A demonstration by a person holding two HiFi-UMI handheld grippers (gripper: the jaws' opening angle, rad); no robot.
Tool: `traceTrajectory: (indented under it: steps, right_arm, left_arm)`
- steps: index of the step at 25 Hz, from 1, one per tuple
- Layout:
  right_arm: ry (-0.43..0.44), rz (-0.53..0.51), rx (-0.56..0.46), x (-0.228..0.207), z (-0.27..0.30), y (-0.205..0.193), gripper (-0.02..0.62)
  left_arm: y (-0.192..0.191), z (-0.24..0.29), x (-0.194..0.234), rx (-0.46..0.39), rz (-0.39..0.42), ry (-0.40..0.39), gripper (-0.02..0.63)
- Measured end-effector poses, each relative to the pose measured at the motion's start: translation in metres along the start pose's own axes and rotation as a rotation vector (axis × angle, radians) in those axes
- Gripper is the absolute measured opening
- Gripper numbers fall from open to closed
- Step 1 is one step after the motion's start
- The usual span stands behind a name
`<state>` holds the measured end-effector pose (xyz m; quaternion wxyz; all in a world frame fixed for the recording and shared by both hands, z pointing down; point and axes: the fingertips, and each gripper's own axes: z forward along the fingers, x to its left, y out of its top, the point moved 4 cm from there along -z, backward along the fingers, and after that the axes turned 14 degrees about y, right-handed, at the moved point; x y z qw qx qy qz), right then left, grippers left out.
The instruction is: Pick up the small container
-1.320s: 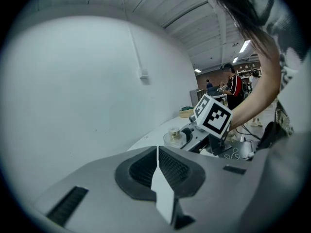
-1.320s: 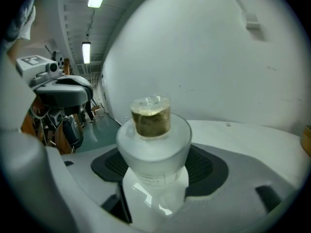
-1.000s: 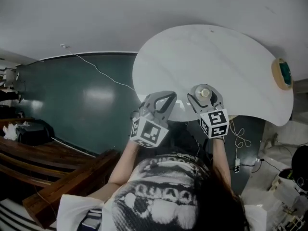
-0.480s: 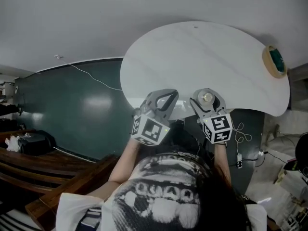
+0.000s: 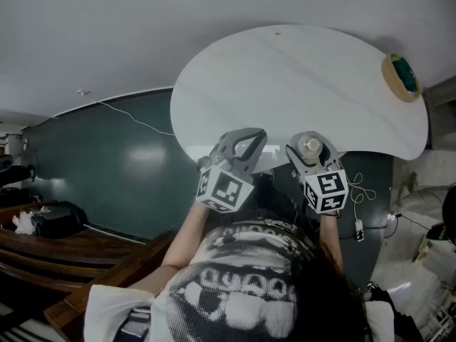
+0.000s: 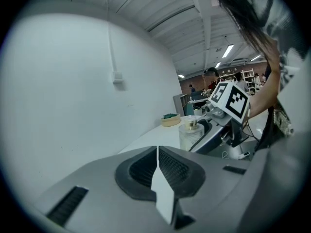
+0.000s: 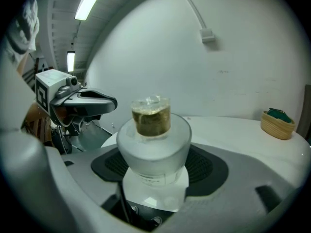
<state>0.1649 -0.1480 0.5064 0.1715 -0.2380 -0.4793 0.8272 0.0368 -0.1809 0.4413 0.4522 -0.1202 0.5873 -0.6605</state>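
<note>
Two units at lower centre: right hand-held gripper (image 5: 311, 148) clamps the small container (image 7: 153, 144) upright (likely to keep contents in) at the near edge of the desk (image 5: 299, 77); left hand-held gripper (image 6: 157, 154) closed, empty.

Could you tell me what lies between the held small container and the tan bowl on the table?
Only bare white table separates the small container from the tan bowl, shown in the head view.

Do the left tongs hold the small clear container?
No, the left tongs are shut empty; the right tongs grip the small clear container.
</note>
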Motion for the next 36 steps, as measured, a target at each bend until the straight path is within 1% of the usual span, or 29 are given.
traceTrajectory:
  steps: [7, 13, 17, 21, 30, 36]
  right_arm:
    - [-0.026, 0.028, -0.011, -0.004, -0.009, -0.008, 0.334]
    - [-0.039, 0.028, -0.011, -0.007, -0.011, -0.01, 0.334]
    - [-0.043, 0.028, -0.011, -0.008, -0.011, -0.011, 0.334]
    - [-0.046, 0.029, -0.01, -0.01, -0.011, -0.011, 0.334]
    - [-0.043, 0.032, -0.004, -0.016, -0.011, -0.011, 0.334]
    - [-0.051, 0.024, -0.015, -0.032, -0.009, -0.006, 0.334]
  left_arm:
    - [0.003, 0.008, -0.005, -0.013, 0.006, -0.014, 0.011]
    - [0.008, 0.01, -0.008, -0.016, 0.008, -0.04, 0.011]
    - [0.005, 0.012, -0.009, -0.019, 0.012, -0.032, 0.011]
    - [0.01, 0.012, -0.01, -0.026, 0.008, -0.045, 0.011]
    - [0.01, 0.012, -0.013, -0.021, 0.003, -0.045, 0.011]
    - [0.011, 0.017, -0.013, -0.028, 0.009, -0.048, 0.011]
